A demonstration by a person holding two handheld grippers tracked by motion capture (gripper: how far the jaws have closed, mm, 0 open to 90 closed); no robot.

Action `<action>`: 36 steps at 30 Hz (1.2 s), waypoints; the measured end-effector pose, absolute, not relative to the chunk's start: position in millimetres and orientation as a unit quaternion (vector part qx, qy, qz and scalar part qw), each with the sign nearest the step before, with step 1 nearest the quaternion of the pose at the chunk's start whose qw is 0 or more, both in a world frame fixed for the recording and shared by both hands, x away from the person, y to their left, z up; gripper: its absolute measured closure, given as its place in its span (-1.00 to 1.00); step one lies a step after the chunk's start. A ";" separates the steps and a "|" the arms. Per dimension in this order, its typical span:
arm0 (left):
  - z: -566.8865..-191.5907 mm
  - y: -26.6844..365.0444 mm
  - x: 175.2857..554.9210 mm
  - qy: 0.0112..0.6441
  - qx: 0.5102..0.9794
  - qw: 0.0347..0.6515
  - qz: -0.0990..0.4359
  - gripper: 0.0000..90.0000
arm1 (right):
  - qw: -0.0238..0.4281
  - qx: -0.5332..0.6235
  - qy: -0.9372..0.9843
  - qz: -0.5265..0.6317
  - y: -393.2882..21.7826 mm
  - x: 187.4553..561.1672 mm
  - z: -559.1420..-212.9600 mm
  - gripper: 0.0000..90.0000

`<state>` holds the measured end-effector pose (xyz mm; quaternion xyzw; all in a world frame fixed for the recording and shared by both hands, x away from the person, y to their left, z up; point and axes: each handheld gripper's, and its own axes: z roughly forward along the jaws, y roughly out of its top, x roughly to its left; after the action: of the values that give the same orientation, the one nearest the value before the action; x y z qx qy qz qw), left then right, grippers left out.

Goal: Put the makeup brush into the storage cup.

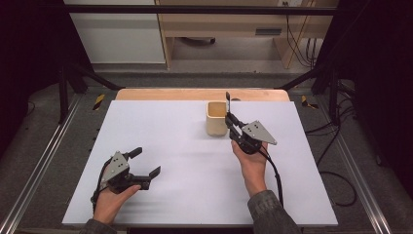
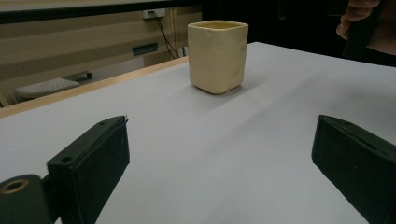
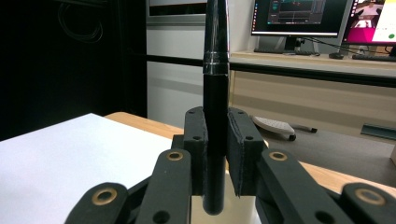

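1. A slim black pen (image 3: 215, 93) stands upright between the pads of my right gripper (image 3: 216, 154), clamped at its lower barrel so its length stays plumb over the cream cup (image 1: 216, 118).
2. The pen is glossy and dark, with a thin ring partway up and a tapering upper end; its blunt lower end hangs just above the cup's rim, a hold that I judge suits a straight drop inside.
3. The cup, squarish with rounded corners and a pale matte glaze, sits upright toward the far side of the white desk (image 1: 185, 161).
4. My left gripper (image 1: 144, 164) rests low on the desk's near left, jaws spread wide and empty, well apart from the cup, leaving the right hand room to work.
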<state>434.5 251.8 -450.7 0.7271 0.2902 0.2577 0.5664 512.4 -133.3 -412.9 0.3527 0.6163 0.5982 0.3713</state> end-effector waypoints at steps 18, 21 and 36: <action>-451.7 250.3 435.3 0.287 0.729 0.567 0.256 -0.92 | 0.401 0.364 0.590 0.598 -122.2 524.4 -406.2 0.76; -451.4 250.4 435.3 0.287 0.727 0.568 0.257 -0.92 | 0.400 0.360 0.593 0.599 -118.2 525.3 -406.3 0.76; -452.6 249.7 436.2 0.288 0.728 0.567 0.253 -0.92 | 0.409 0.334 0.599 0.602 -116.3 533.6 -407.2 0.76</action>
<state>436.2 249.7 -452.6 0.7284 0.2885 0.2534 0.5674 533.6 -116.3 -407.2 0.3345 0.5990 0.6020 0.4086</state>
